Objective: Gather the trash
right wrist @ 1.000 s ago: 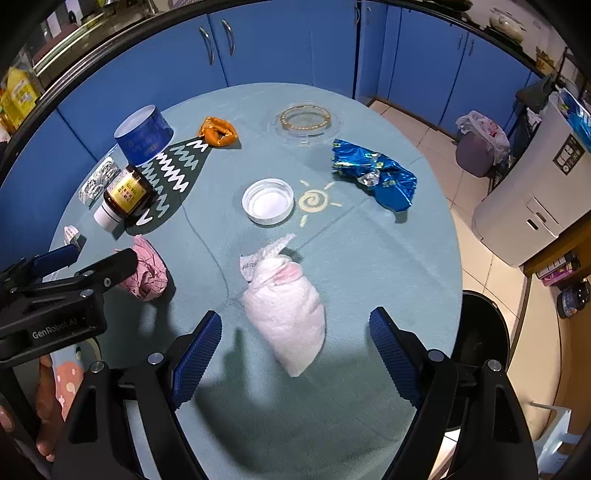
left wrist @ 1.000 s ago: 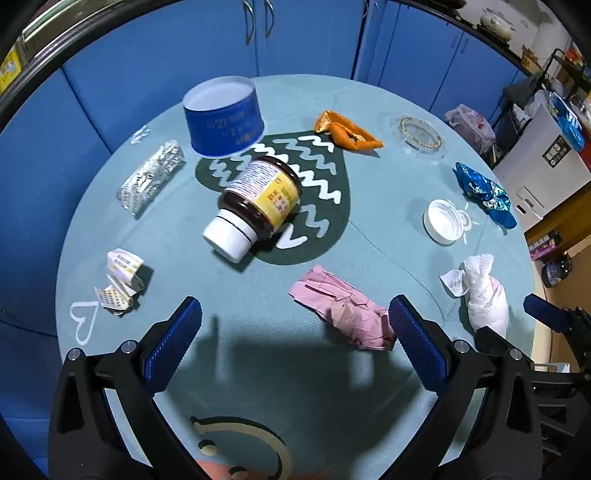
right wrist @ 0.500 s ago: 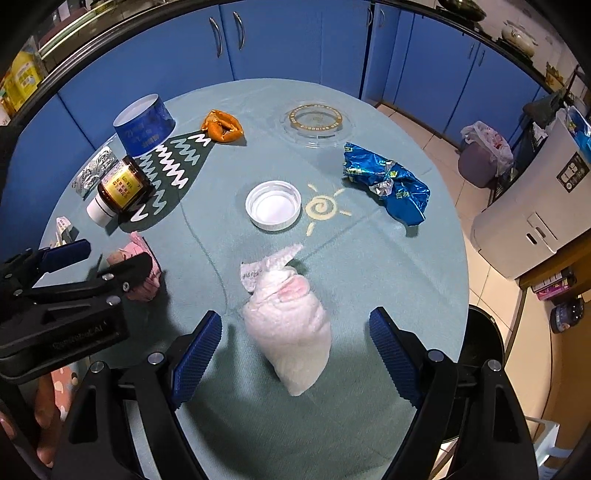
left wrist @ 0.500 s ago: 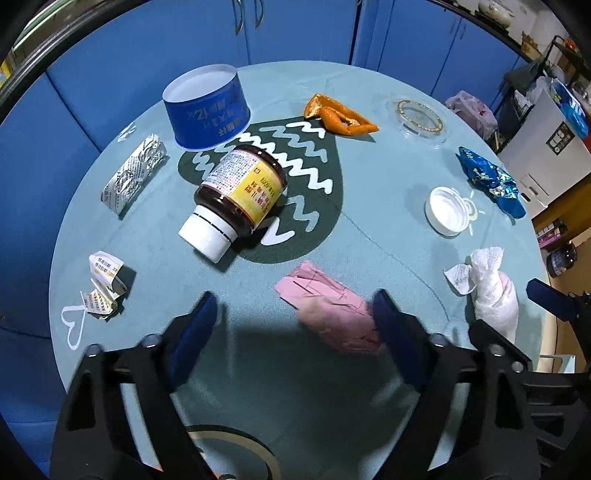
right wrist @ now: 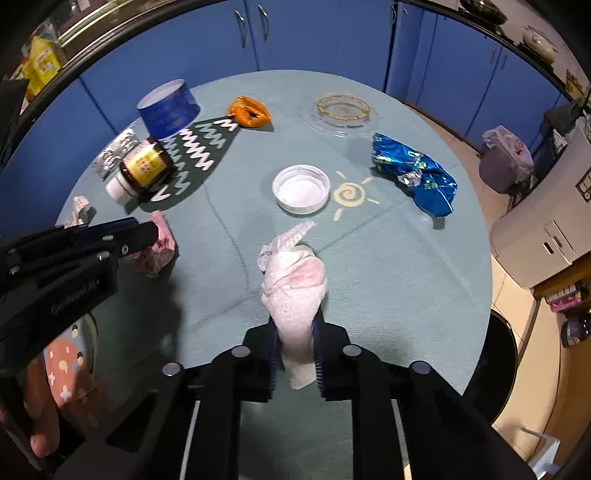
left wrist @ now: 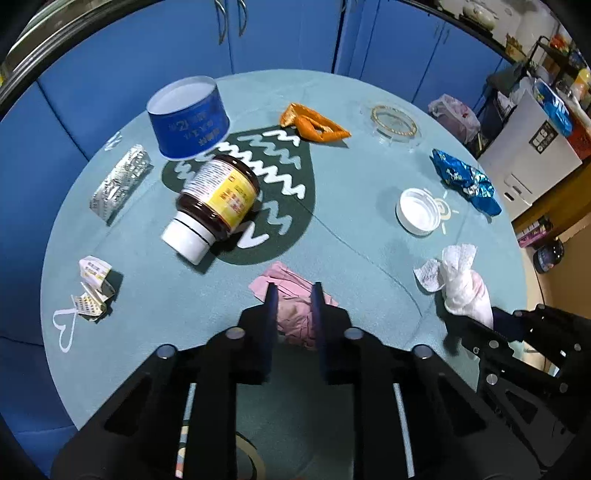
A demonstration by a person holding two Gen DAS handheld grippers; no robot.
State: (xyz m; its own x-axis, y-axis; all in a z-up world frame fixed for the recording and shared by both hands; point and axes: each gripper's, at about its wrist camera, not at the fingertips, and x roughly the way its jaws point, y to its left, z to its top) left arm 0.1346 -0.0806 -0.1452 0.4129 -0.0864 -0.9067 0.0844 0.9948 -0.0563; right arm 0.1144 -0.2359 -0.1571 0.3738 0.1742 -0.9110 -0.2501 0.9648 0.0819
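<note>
now pinching the pink crumpled paper point(left wrist: 295, 314) between the closed jaws of the left gripper point(left wrist: 293, 295), near the front edge of the round teal table point(left wrist: 369, 266). squeezing the white tissue wad point(right wrist: 293, 284) at its near end with the right gripper point(right wrist: 295, 332), jaws clamped on it, its far end twisting toward the white lid point(right wrist: 301, 189). resting both pieces on the tabletop, well apart, pink one to the left, tissue to the right. lying beyond the pink paper on its side: a brown pill bottle point(left wrist: 216, 203) with a yellow label and white cap, over a dark heart-shaped patch point(left wrist: 280, 192) with white zigzags. standing upside down just behind it, a blue paper cup point(left wrist: 188, 116). sitting further back, an orange peel point(left wrist: 314, 123) and a clear glass ashtray point(left wrist: 393, 122) with a gold rim. crumpling at the right side, a blue foil wrapper point(right wrist: 413, 173). lying at the left edge, a silver blister pack point(left wrist: 120, 182) and small folded paper scraps point(left wrist: 92, 286). showing blue cabinets point(right wrist: 314, 33) behind the table.
</note>
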